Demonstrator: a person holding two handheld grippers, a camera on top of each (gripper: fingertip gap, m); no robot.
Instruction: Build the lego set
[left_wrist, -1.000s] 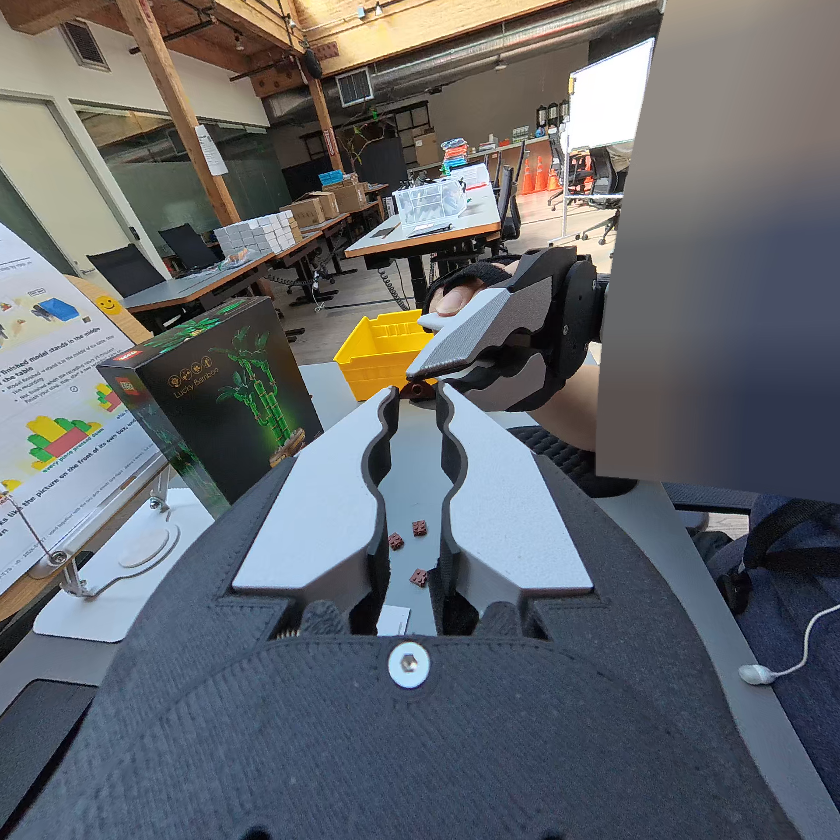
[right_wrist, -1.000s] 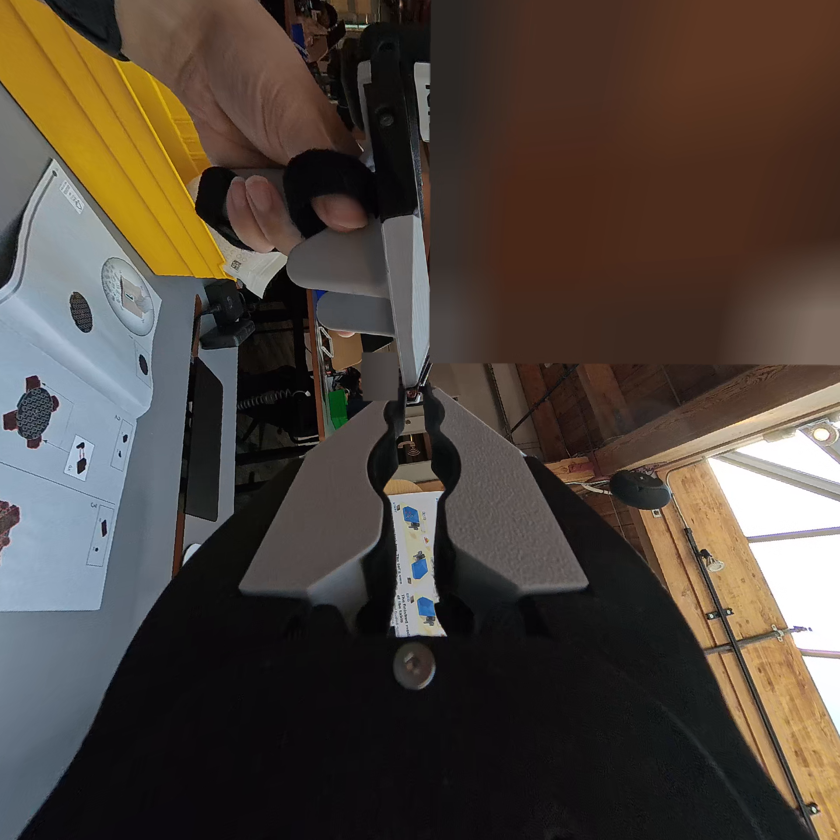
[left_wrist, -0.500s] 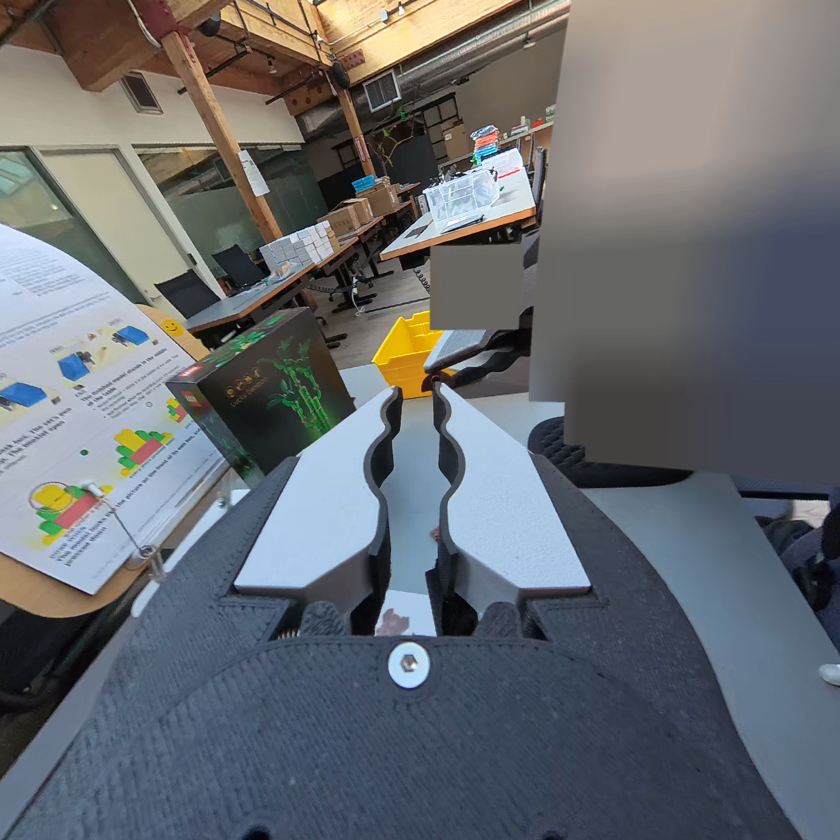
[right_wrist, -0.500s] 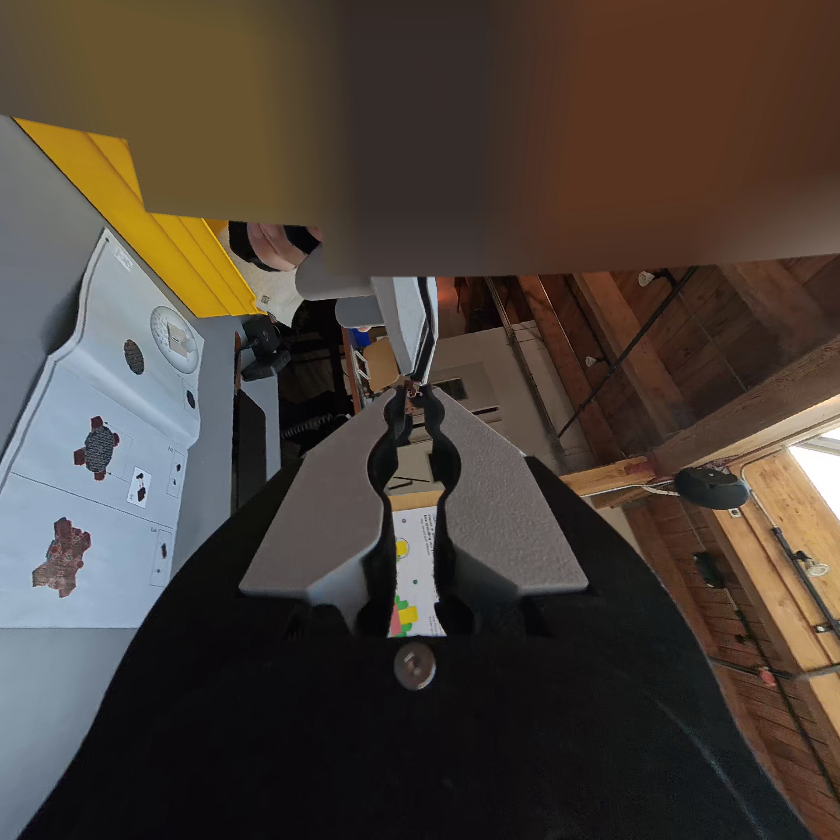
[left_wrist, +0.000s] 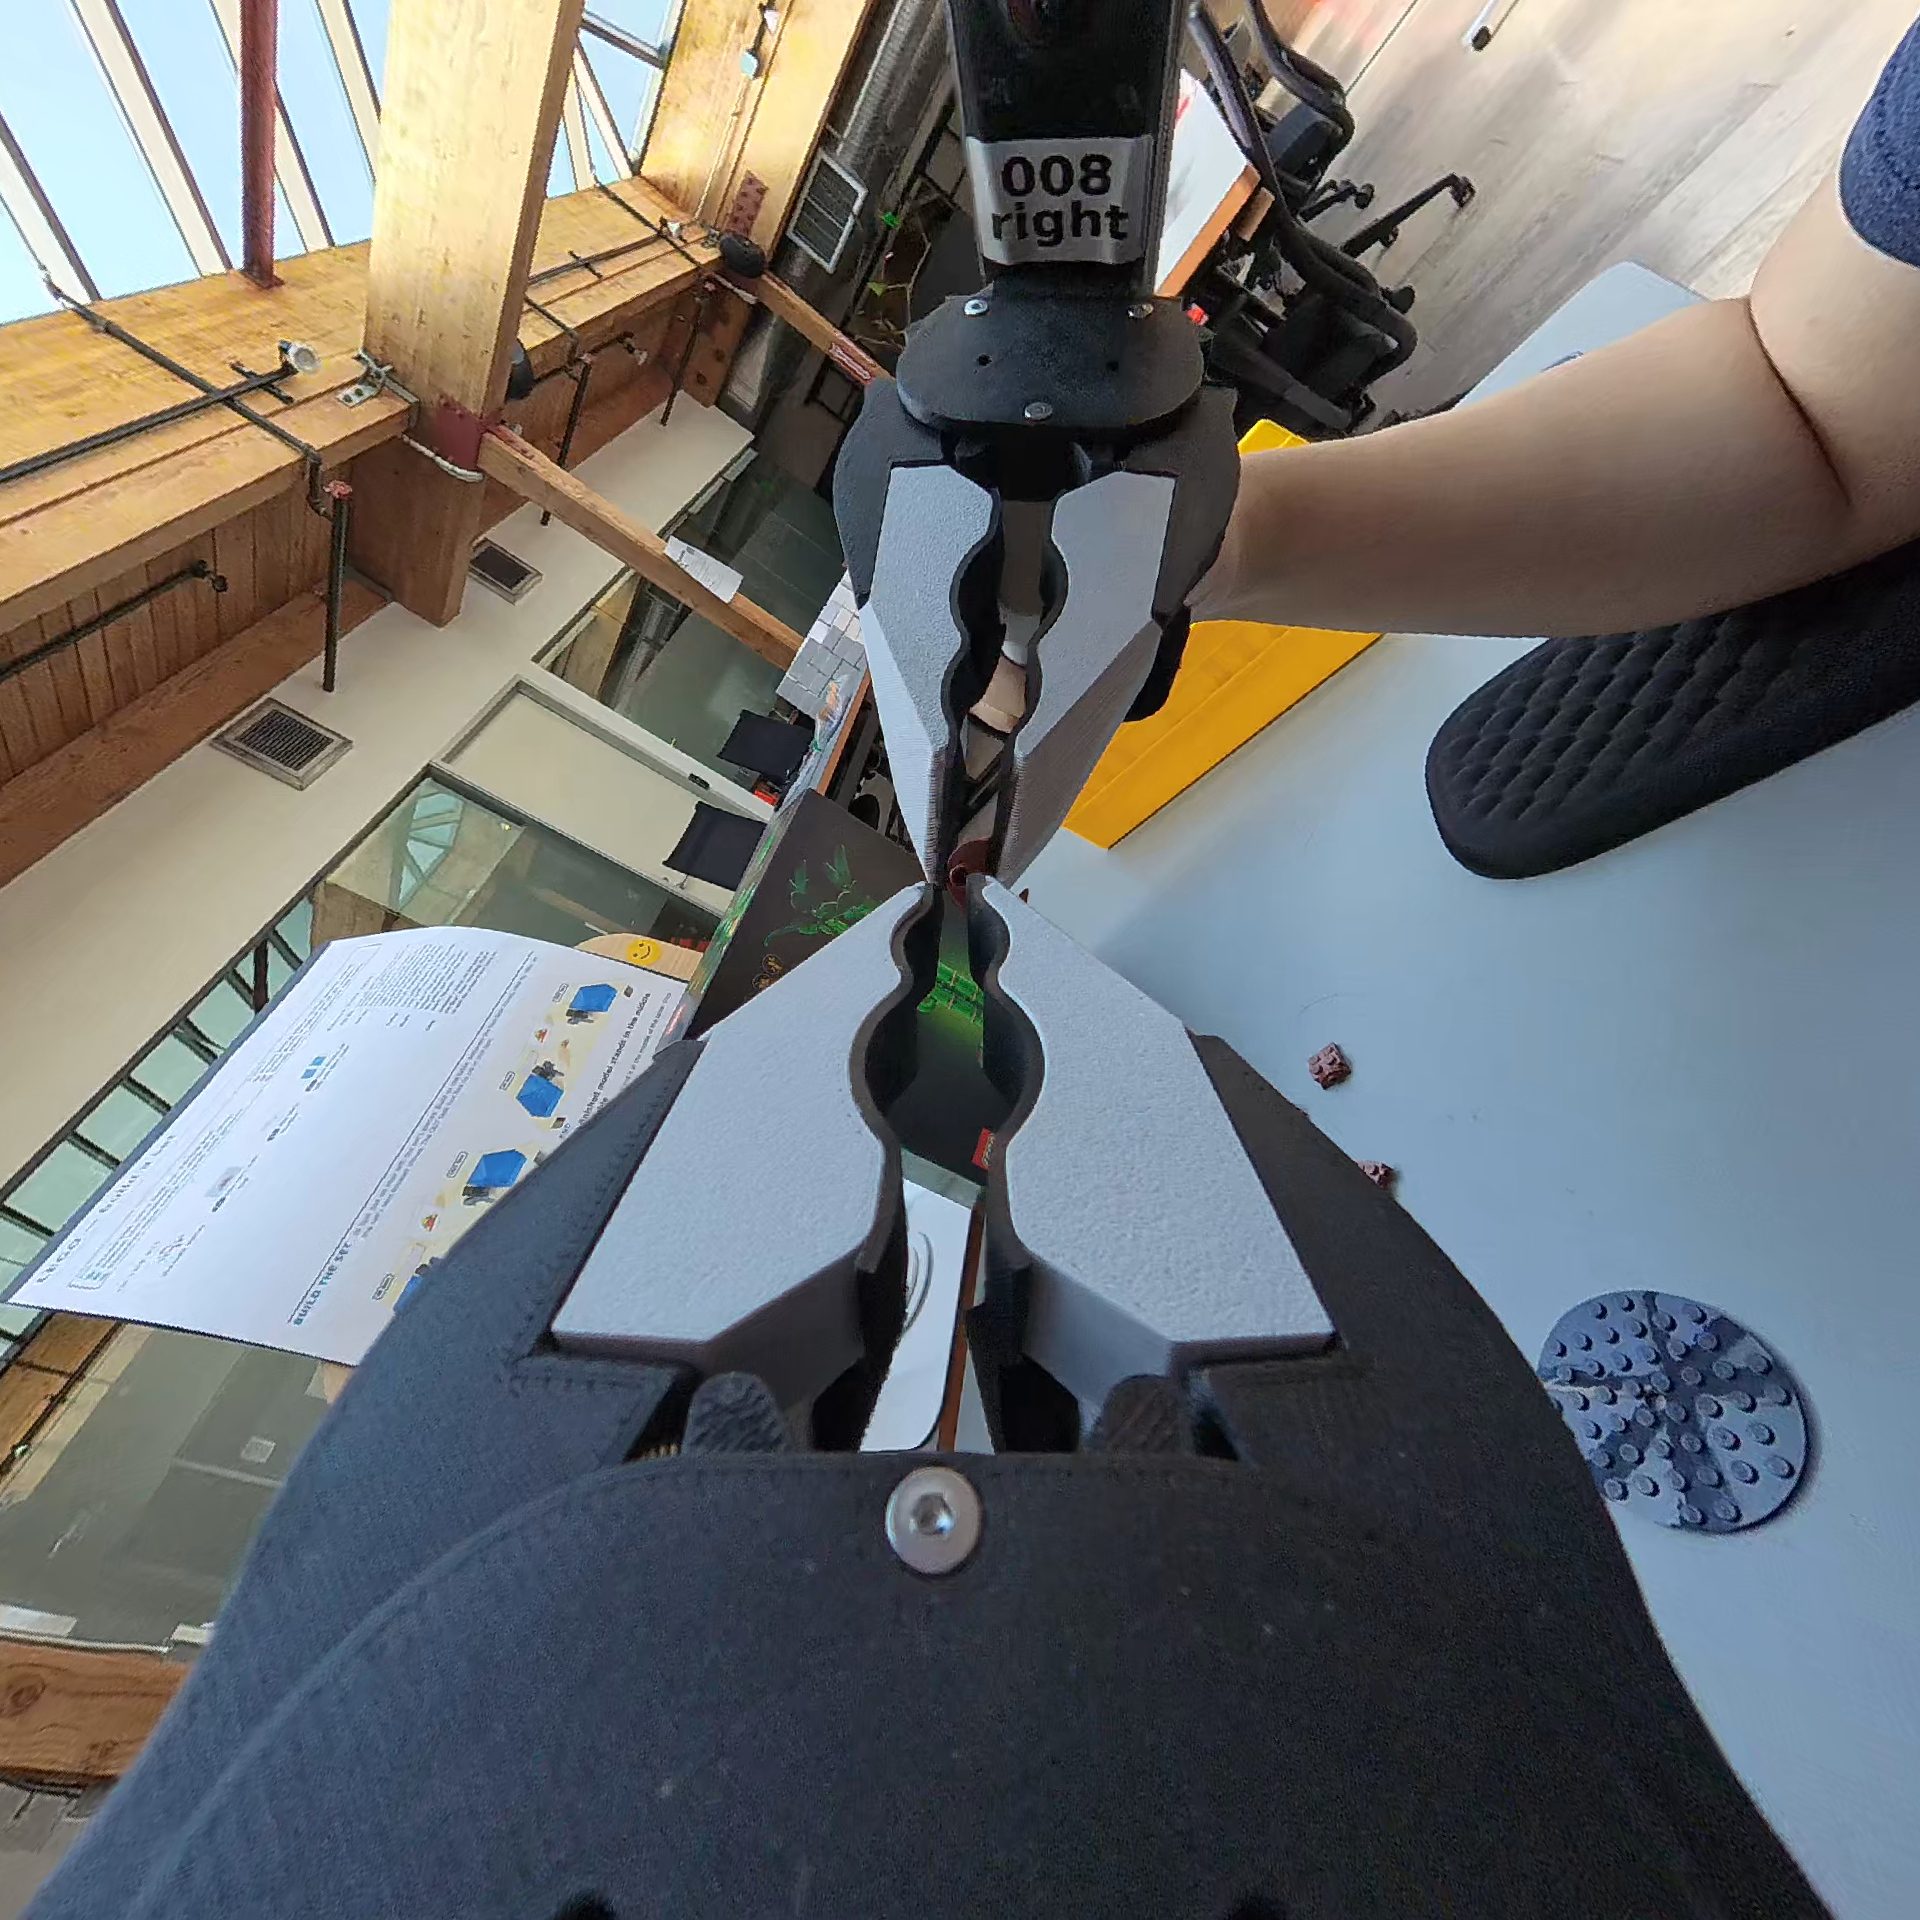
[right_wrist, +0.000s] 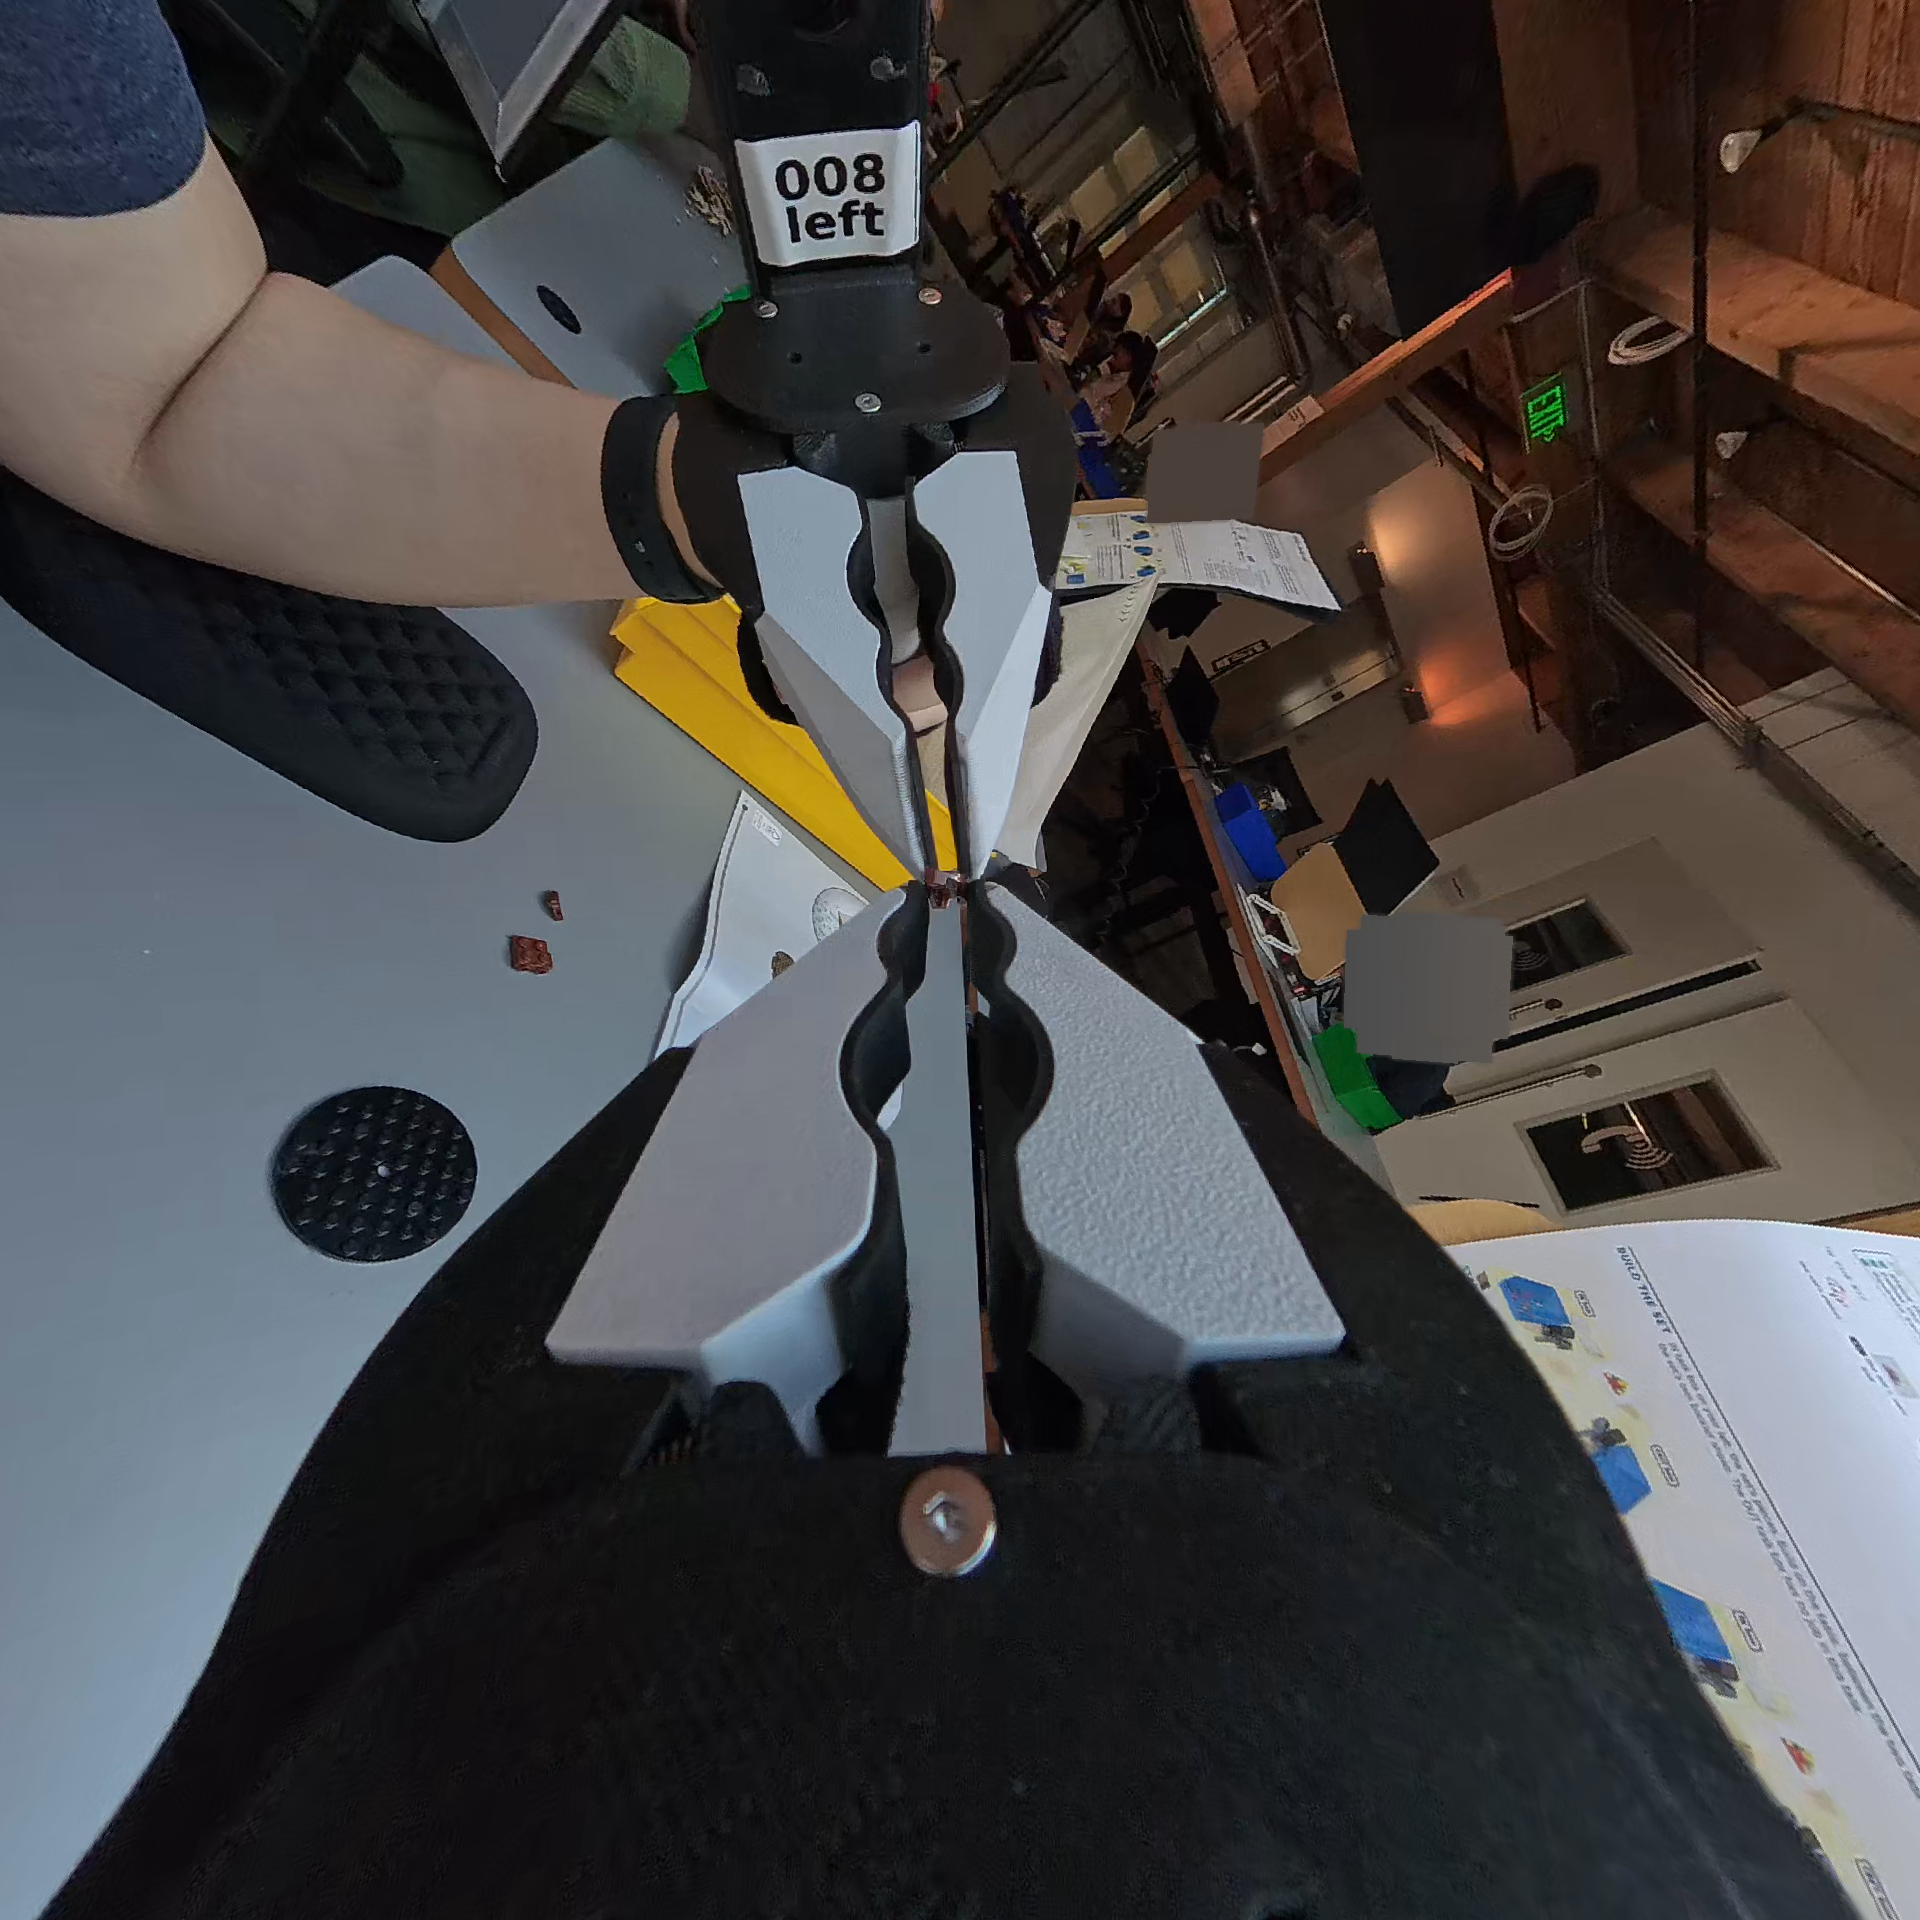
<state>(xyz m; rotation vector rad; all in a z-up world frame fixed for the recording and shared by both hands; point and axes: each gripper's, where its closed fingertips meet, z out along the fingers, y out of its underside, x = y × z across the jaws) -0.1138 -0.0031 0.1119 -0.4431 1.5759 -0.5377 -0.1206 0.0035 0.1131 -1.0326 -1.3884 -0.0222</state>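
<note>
Joining two small reddish-brown pieces in mid-air is, by my judgement, the step in hand: I have the left gripper (left_wrist: 953, 902) and the right gripper (right_wrist: 943, 896) brought tip to tip above the grey table (left_wrist: 1558, 1039), each facing the other head-on.

Jaws, left gripper: nearly pressed together, only a thin slit between the tips. A reddish-brown brick (left_wrist: 962, 862) sits at the meeting point. From the left wrist view it appears pinched in the right gripper's tips; whether my left tips also grip a piece I cannot tell.

Jaws, right gripper: drawn close, pinching the brick at the very tips, where the right wrist view shows its small studded form (right_wrist: 941, 890) touching the left gripper's tips.

Loose stock: two spare brown pieces (right_wrist: 530, 954) lie on the table near the black round studded plate (right_wrist: 374, 1172), which rests flat and untouched. The instruction booklet (right_wrist: 758, 935) lies beyond that plate, beside the yellow bin (right_wrist: 707, 707).

Next move, as I judge it: square the studs exactly, then press straight along the shared axis. Risk: any skew could let the piece twist out and drop.
</note>
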